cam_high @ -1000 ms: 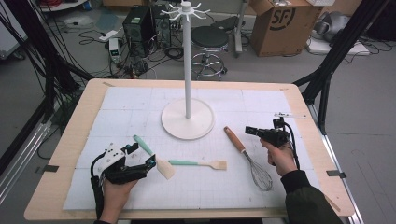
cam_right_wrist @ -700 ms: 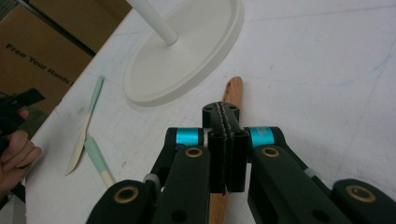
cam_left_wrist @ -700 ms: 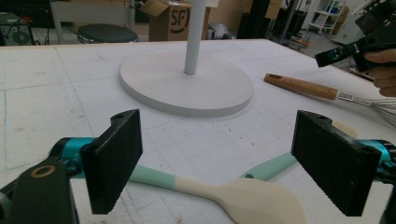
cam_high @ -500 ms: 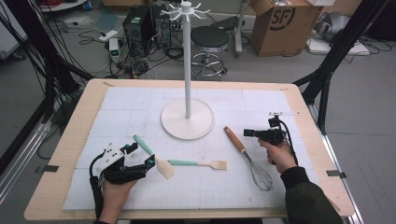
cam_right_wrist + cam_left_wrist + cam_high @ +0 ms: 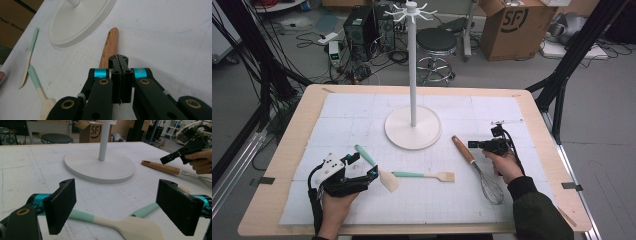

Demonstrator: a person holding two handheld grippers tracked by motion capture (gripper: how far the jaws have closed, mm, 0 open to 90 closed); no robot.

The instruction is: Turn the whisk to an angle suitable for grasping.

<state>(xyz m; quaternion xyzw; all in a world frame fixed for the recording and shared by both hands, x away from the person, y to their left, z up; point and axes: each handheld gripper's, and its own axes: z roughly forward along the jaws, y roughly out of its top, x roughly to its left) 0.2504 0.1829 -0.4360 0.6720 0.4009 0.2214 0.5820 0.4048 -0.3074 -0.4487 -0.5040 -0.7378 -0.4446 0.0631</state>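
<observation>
While the whisk point(image 5: 482, 170) lies on the white mat point(image 5: 362, 115) at the right of the table point(image 5: 297, 125), its wooden handle pointing up toward the stand's round base point(image 5: 413, 132) and its wire loops toward the near edge, we hold our right gripper point(image 5: 473, 144) just above that handle with the jaws pressed flat together and nothing between them. In the right gripper view the closed pads sit directly over the wooden handle point(image 5: 110, 46), a little short of its rounded tip; whether they touch the wood we cannot tell. Our left gripper point(image 5: 362, 167) rests low on the mat at the left, its jaws standing wide apart and empty. In the left gripper view they frame a spatula point(image 5: 120, 223) with a mint-green handle and a cream blade, which lies on the mat between and just beyond the pads, untouched. A second mint-handled utensil point(image 5: 424, 175) lies across the middle of the mat, between the two grippers, its pale flat head pointing toward the whisk. Behind everything, the tall white pole point(image 5: 412, 65) rises from the base to a ring of hooks at the top.
</observation>
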